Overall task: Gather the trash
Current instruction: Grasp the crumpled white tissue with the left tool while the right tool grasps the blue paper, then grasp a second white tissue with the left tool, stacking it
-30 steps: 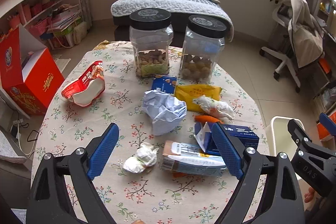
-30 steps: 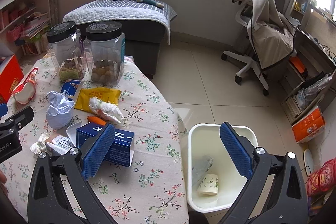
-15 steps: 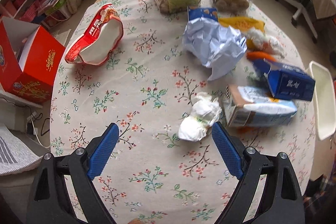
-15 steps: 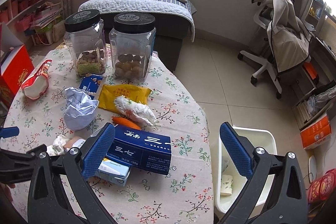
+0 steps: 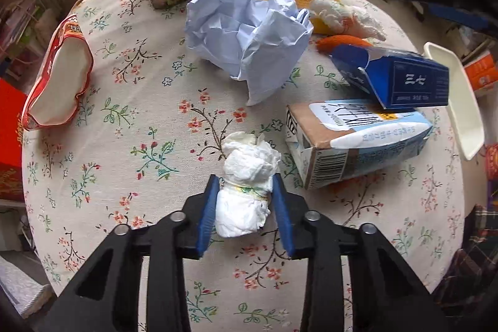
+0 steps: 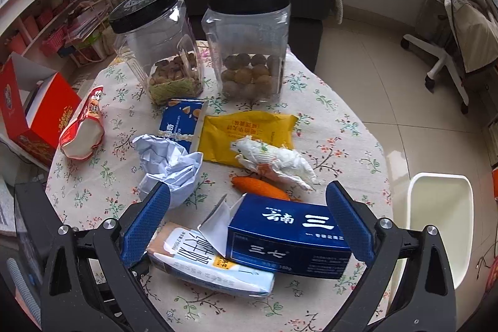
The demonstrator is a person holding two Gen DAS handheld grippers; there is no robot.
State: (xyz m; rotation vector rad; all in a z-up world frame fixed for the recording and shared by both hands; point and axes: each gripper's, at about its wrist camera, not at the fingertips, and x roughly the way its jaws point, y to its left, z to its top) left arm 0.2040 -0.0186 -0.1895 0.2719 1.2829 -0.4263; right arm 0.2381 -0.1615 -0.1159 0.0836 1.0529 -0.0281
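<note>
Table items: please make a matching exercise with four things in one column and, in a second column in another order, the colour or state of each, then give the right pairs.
Things:
1. white tissue wad
2. crumpled paper
3. dark blue box
4. left jar

States:
A. lies partly on the milk carton, one end flap open
B. stands upright, black lid on
C. between the blue pads of the left gripper
D. pale blue, loose on the tablecloth

Pairs: 1-C, 2-D, 3-A, 4-B

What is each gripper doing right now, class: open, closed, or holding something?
Left gripper: jaws have just been closing, now shut on the white tissue wad.
Right gripper: open, holding nothing, above the dark blue box.
</note>
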